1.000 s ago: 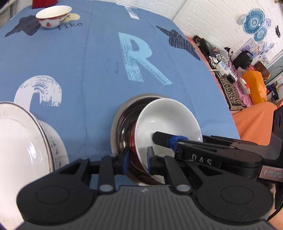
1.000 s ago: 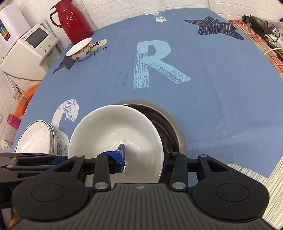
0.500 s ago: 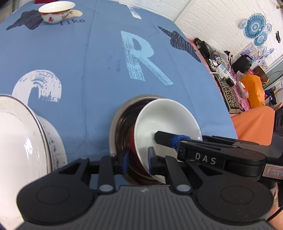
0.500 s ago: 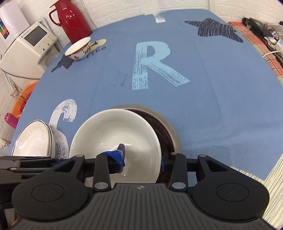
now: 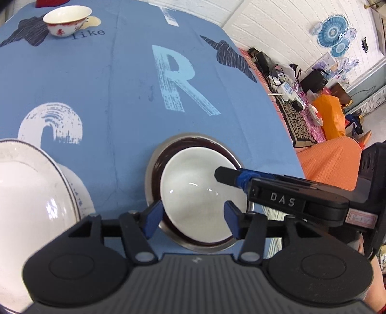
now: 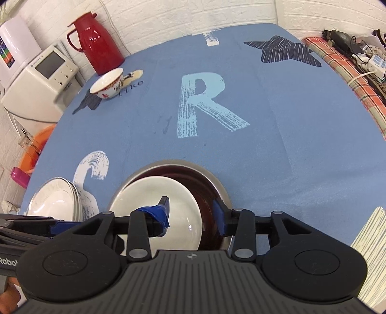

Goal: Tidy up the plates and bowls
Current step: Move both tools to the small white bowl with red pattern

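Observation:
A white bowl [image 5: 193, 193] [image 6: 144, 193] lies nested in a dark brown bowl [image 5: 217, 147] [image 6: 193, 176], which sits inside a steel bowl [image 5: 193, 136] [image 6: 217, 183] on the blue tablecloth. My left gripper [image 5: 191, 219] is open, its fingers apart on either side of the white bowl's near rim. My right gripper [image 6: 191, 216] is open too. One of its fingers [image 5: 229, 175] hovers over the white bowl's inside, and the other stands outside the rim, over the dark bowl.
A stack of white gold-rimmed dishes [image 5: 29, 193] [image 6: 55, 200] stands just left of the nest. A small red-patterned bowl [image 5: 66, 20] [image 6: 107, 84] sits far back left, near a red thermos [image 6: 96, 43]. The table edge [image 5: 284, 135] drops off on the right.
My left gripper has let go of the white bowl's rim and spread its fingers. The white bowl dropped from its tilted pose and settled into the dark bowl.

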A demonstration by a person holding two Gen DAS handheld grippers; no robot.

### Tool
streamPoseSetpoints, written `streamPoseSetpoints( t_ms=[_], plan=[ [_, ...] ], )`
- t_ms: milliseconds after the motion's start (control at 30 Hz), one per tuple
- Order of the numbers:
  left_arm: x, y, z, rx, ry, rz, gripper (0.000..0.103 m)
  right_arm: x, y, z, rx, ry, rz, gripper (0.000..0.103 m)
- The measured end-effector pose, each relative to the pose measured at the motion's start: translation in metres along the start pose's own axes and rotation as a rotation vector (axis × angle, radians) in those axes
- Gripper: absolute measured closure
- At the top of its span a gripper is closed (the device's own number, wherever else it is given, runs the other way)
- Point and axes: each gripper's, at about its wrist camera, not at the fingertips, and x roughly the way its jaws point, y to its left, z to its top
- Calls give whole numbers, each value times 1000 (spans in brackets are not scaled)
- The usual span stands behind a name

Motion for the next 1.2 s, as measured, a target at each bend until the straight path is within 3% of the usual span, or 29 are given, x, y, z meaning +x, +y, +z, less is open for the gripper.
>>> streamPoseSetpoints(
  t_ms=[167,300,500,600,667,767,900,1033,1200],
  plan=[
    [-25,6,5,17,-56,-15,50,-13,-4,5,20,-43,23,79],
    [-42,26,20,30,-98,28,48,-11,-4,18,27,-38,41,78],
    [-65,119,68,-99,-172,158,48,29,23,74,17,3,88,77],
    [-74,173,97,-191,-204,228,48,55,48,108,-16,25,126,77],
    [-78,201,106,-249,-204,236,48,57,63,116,-84,39,157,77],
    [-77,219,109,-257,-216,249,48,36,69,102,-207,11,145,76],
    [-60,220,99,-281,-179,191,48,-1,36,61,-141,7,169,75],
    [-50,187,85,-218,-148,144,48,-26,5,19,-106,17,108,75],
    [-58,144,66,-101,-171,127,48,-28,-11,3,-142,-6,10,74]
  ],
)
